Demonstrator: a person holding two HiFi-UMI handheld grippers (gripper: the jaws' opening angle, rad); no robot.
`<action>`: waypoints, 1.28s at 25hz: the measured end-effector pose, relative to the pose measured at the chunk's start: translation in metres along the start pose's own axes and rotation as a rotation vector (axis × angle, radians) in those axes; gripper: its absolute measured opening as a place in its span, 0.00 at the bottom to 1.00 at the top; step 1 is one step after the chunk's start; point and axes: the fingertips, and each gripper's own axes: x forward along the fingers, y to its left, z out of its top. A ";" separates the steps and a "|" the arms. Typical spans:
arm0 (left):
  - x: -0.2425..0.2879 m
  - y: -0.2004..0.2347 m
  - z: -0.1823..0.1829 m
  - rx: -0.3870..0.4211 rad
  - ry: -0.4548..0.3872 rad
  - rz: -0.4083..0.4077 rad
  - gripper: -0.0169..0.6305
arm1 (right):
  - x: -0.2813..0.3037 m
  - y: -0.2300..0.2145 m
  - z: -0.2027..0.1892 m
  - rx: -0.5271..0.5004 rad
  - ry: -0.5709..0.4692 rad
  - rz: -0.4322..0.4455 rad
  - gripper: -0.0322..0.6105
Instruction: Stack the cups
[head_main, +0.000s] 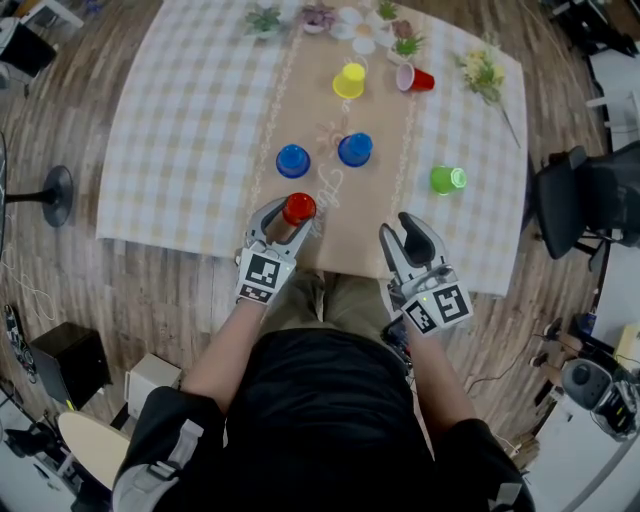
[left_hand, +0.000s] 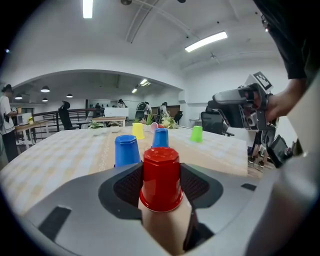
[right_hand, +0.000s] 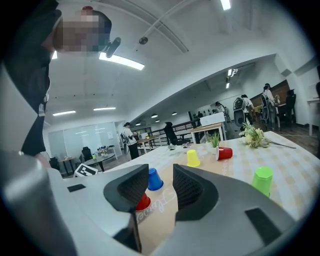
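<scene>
The left gripper (head_main: 288, 216) (left_hand: 161, 176) had its jaws set wide and closed on the red cup (head_main: 298, 208) (left_hand: 161, 177). The cup was upside down, with a dark pad pressed against each side of it. It sat over the tan runner (head_main: 330, 245) near the table's (head_main: 180, 120) front edge; whether its rim touched the runner could not be told.

Just ahead of this gripper and slightly to its left stood the left blue cup (head_main: 293, 160) (left_hand: 126, 150), upside down. The right blue cup (head_main: 355, 149) (left_hand: 160, 137) stood a little farther ahead and to the gripper's right, also upside down. Well beyond both, the yellow cup (head_main: 349, 81) (left_hand: 137, 131) stood inverted too. Beside the yellow cup, on its right, the tipped red cup (head_main: 414, 78) (right_hand: 224, 153) lay on its side.

The right gripper (head_main: 412, 238) (right_hand: 160, 187) hovered at the table's front edge, beside the left gripper and apart from it. Its jaws were partly open and held nothing. The gripped red cup showed off to its left, partly behind its left jaw. The green cup (head_main: 447, 179) (right_hand: 261, 179) stood upside down on the checked cloth, ahead of this gripper and to its right, clear of the jaws.
</scene>
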 end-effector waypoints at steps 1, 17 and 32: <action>-0.001 -0.002 -0.003 0.004 0.007 -0.002 0.36 | 0.000 0.000 0.001 -0.002 -0.002 0.001 0.30; -0.062 -0.001 0.008 -0.016 -0.062 -0.017 0.41 | -0.010 -0.023 0.070 0.230 -0.139 -0.056 0.44; -0.071 0.104 0.151 0.039 -0.266 0.142 0.41 | 0.050 -0.160 0.162 1.121 -0.391 -0.213 0.51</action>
